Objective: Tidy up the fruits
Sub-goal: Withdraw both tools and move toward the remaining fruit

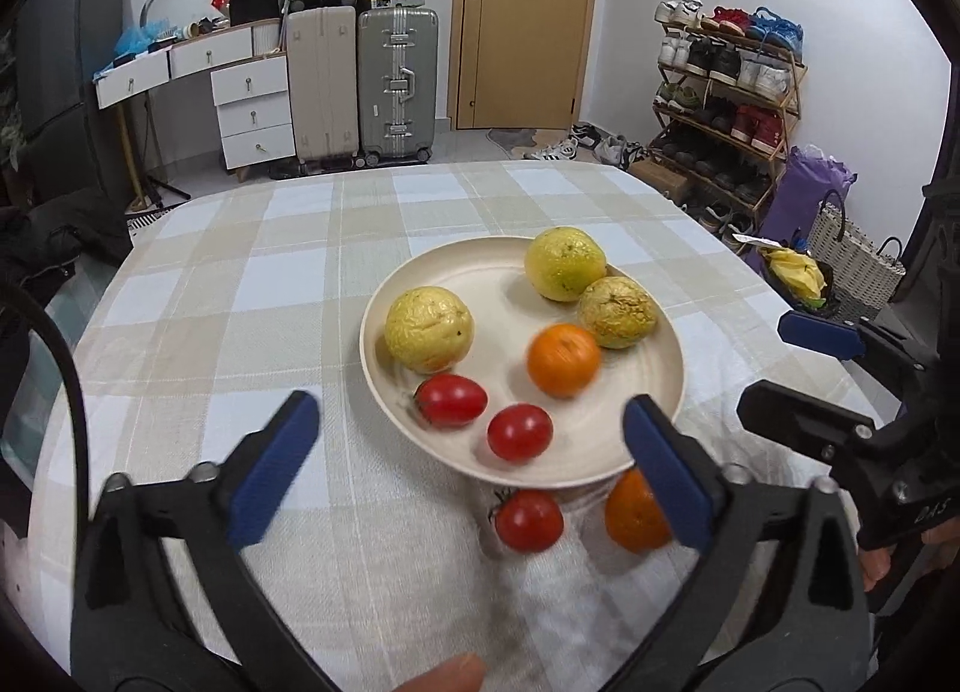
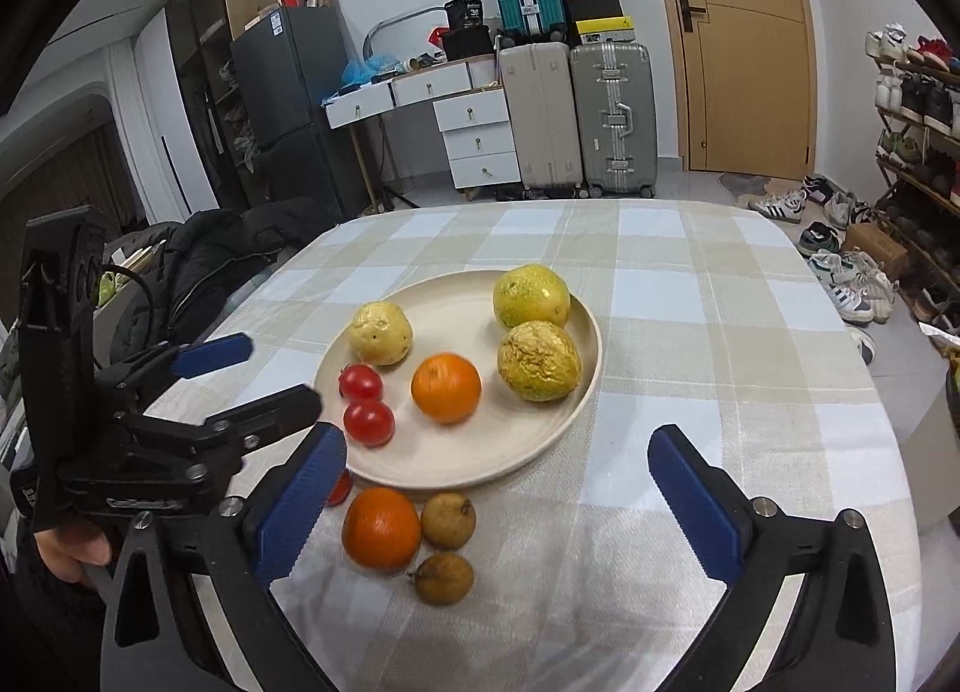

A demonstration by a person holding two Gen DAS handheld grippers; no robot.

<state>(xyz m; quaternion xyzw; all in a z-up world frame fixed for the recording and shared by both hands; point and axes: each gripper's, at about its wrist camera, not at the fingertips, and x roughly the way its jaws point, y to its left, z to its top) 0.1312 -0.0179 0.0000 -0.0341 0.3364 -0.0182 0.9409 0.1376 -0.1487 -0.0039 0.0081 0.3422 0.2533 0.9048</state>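
A cream plate (image 1: pixel 654 392) (image 2: pixel 540 434) on the checked tablecloth holds three yellow-green fruits (image 1: pixel 429 327) (image 2: pixel 539 361), an orange (image 1: pixel 564 359) (image 2: pixel 446 387) and two red tomatoes (image 1: pixel 519 431) (image 2: pixel 368 422). In front of the plate on the cloth lie another orange (image 1: pixel 633 515) (image 2: pixel 381 528), a tomato (image 1: pixel 529 519) (image 2: pixel 341 489) and two small brown fruits (image 2: pixel 448 520). My left gripper (image 1: pixel 471 470) is open and empty, above the plate's near edge. My right gripper (image 2: pixel 497 503) is open and empty, above the loose fruits.
The round table (image 1: pixel 252 284) (image 2: pixel 720 332) has its far edge towards suitcases (image 1: pixel 396 86), a white drawer unit (image 1: pixel 252 110) and a door. A shoe rack (image 1: pixel 726 92) stands at the right. A dark jacket (image 2: pixel 228 254) lies left of the table.
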